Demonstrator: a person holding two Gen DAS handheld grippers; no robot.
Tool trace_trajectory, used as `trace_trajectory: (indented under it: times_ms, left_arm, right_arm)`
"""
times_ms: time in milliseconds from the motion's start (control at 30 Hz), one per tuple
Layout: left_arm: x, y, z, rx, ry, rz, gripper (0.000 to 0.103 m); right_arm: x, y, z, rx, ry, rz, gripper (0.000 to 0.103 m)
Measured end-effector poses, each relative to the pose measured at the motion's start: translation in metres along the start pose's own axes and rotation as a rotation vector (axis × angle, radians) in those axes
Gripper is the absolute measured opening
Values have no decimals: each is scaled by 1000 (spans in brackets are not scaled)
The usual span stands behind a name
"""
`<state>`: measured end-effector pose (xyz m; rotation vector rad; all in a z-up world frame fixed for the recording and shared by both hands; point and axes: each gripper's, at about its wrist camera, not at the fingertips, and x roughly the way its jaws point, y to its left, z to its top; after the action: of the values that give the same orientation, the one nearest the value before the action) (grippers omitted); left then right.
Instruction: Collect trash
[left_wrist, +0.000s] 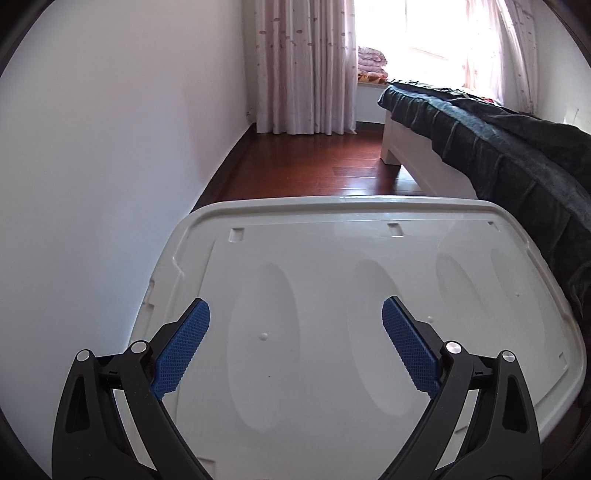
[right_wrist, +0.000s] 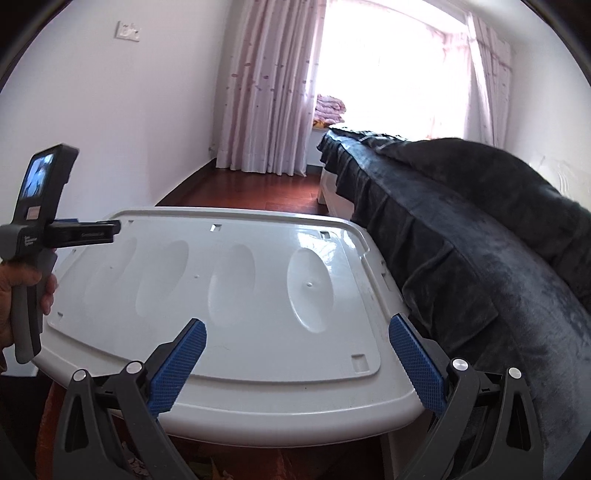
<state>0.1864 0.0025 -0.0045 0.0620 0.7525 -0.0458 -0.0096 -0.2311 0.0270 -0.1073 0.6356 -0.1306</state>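
- The left gripper (left_wrist: 295, 306) hangs over a white plastic storage-bin lid (left_wrist: 332, 295), its blue-padded fingers (left_wrist: 183, 343) spread wide with nothing between them.
- The right gripper (right_wrist: 297, 328) is spread just as wide above the near edge of the same lid (right_wrist: 229, 295), and it too is empty.
- From the right wrist camera I can see the left gripper's body (right_wrist: 40, 221) at the far left, held in a person's hand (right_wrist: 26, 295); a small screen glows on its back, and its black nose reaches out over the lid's left edge.
- The lid's top is bare: only four shallow oval dimples, a few small moulded slots along the edges, and window glare on the far right corner.
- As for trash, I see no loose scrap on the lid in either view. Below the lid's near rim, in the right wrist view, there is a strip of brownish, leaf-like litter (right_wrist: 207, 469) on the floor, too cut off by the frame edge to name for certain.
- A bed with a dark velvety cover (right_wrist: 461, 240) runs along the right side, its draped edge just beside the lid's right rim.
- Reddish wooden floor (left_wrist: 314, 170) stretches beyond the lid to pale patterned curtains (left_wrist: 303, 66) and a bright window.
- A pile of folded pinkish bedding (left_wrist: 371, 61) sits on the sill by the curtain.
- A plain white wall (left_wrist: 110, 166) closes the left side; a switch plate (right_wrist: 127, 31) is mounted high on it.
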Motion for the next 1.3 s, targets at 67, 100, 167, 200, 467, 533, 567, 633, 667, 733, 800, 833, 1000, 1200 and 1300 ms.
trace_trajectory:
  times_ms: [67, 100, 167, 200, 467, 533, 567, 633, 667, 733, 800, 833, 1000, 1200, 1300]
  left_arm:
    - [-2, -5, -1, 23, -6, 5, 92]
    - [-2, -6, -1, 25, -9, 7, 92]
    - [-4, -5, -1, 19, -9, 0, 92]
    - [-4, -6, -1, 13, -7, -2, 92]
    - [-10, -5, 0, -11, -16, -36, 92]
    - [-11, -8, 0, -4, -22, -35, 92]
    - [-12, -9, 0, 1, -27, -33, 92]
    - [-12, -11, 1, 9, -29, -28, 92]
    - [-12, -11, 0, 11, -29, -27, 92]
    - [-13, -11, 0, 12, -31, -23, 92]
    - [-14, -12, 0, 15, -41, -23, 92]
    - [-16, -12, -1, 16, -52, -24, 92]
    - [-22, -18, 1, 49, -100, -8, 92]
    - [-22, -22, 3, 68, -107, 34, 92]
    - [-18, -20, 3, 56, -93, 28, 92]
  right_arm:
    - [-1, 4, 0, -14, -6, 3, 98]
    - [-1, 6, 0, -17, -8, 4, 98]
    - [0, 8, -1, -19, -5, 11, 98]
    - [0, 9, -1, -20, -2, 15, 98]
    - [1, 19, -5, -41, 10, 30, 98]
    - [1, 20, -6, -45, 14, 32, 98]
    - [2, 20, -6, -47, 16, 34, 98]
    - [3, 21, -7, -52, 22, 37, 98]
    - [4, 22, -8, -55, 25, 38, 98]
    - [5, 24, -9, -61, 30, 41, 98]
    - [6, 25, -9, -66, 34, 41, 98]
    - [7, 26, -10, -67, 35, 42, 98]
    - [8, 28, -13, -75, 46, 45, 98]
    - [9, 28, -15, -77, 51, 45, 98]
    - [9, 28, -14, -78, 51, 44, 98]
